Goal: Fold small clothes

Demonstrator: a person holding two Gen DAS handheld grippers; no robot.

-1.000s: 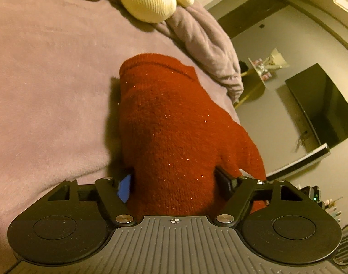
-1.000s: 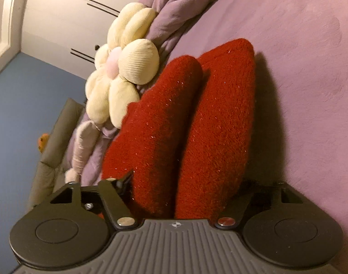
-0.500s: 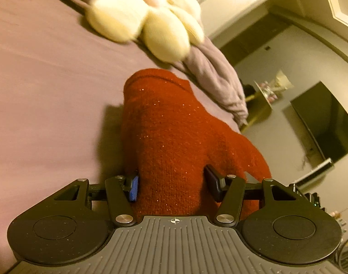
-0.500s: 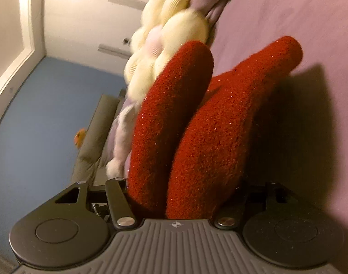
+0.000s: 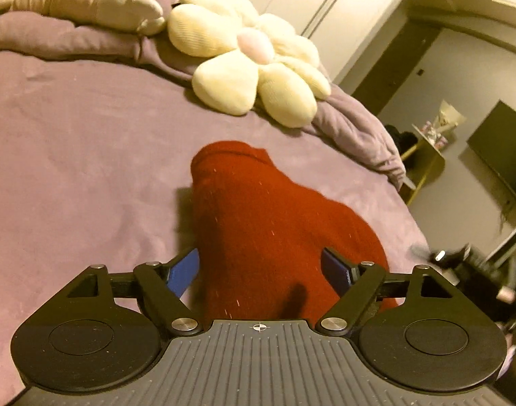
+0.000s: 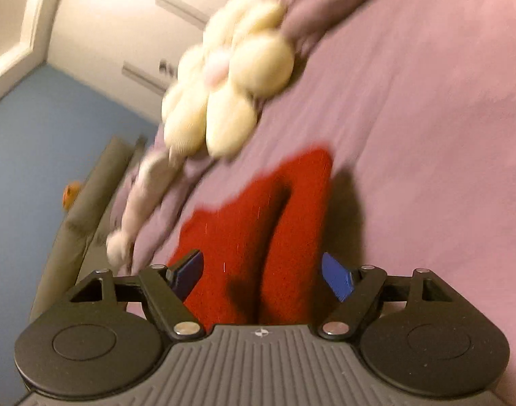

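— Fingers? Both the left gripper (image 5: pixel 262 267) and right gripper (image 6: pixel 261 272) stand spread, gripping nothing.

— And the fuzzy red knit garment (image 5: pixel 258 223)?

— Lying on the purple bedspread (image 5: pixel 71 155) between each pair. Soft, light, floppy; I'd pinch the near edge.

Both grippers have released the red knitted garment (image 5: pixel 268 226). The left gripper (image 5: pixel 261 270), previously clamped on the fabric, now has its blue pads spread wide. The right gripper (image 6: pixel 261 275) likewise stands open. The garment, earlier lifted in raised folds, now lies lower on the purple bedspread (image 5: pixel 71 155).
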